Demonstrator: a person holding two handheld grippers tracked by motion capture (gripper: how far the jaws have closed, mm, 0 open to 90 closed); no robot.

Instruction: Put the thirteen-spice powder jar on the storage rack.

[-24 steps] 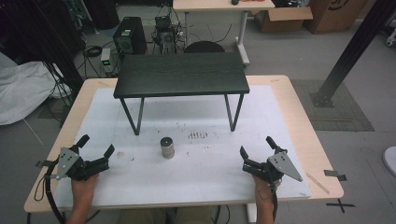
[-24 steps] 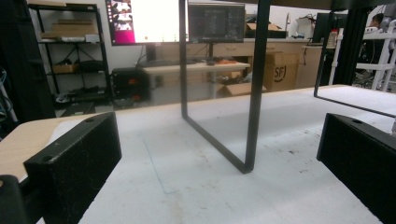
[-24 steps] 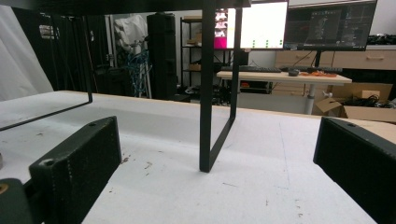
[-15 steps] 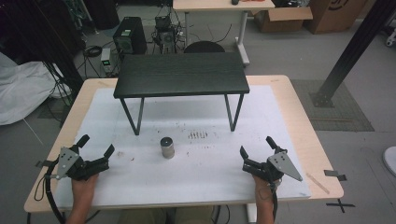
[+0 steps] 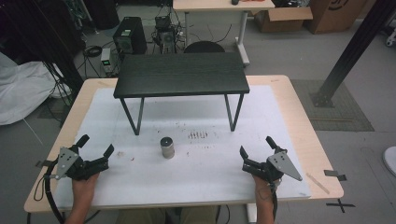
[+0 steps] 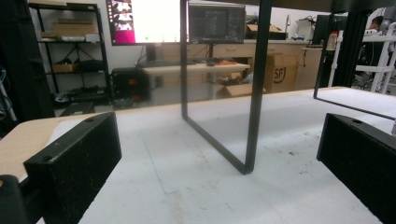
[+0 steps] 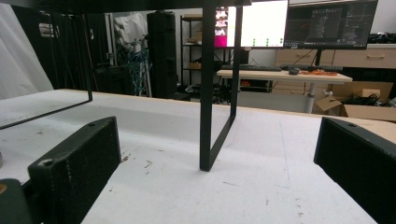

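— So, where do we stand with the tools?

— We have the left gripper [image 5: 95, 148] resting low at the near left of the white mat [image 5: 289, 121], jaws spread wide with nothing between them. Our right gripper [image 5: 256, 145] sits at the near right, spread just as wide and just as empty. In the left gripper view our black pads [image 6: 74, 161] frame bare mat and one leg of the black stand [image 6: 254, 88]; the right gripper view gives much the same, with another leg [image 7: 209, 88] ahead of us.

— And the thing we are after?

— We take it to be the small metal cylinder [image 5: 167, 147], upright on the mat between our two grippers, well apart from both, and just in front of the black stand [image 5: 181, 74]. It is a little nearer our left side.

— How far along would we say we are?

— Right at the start, by our judgement. Nothing is gripped and nothing is lifted. The whole reach, the grasp and whatever placing follows is left to do.

— What can we not make out?

— Whether the cylinder is a weight, a can or a capped jar; it is too small to tell. The reddish specks [image 5: 198, 135] beside it are unclear as well. Our hands are cut off at the lower edge of the high view
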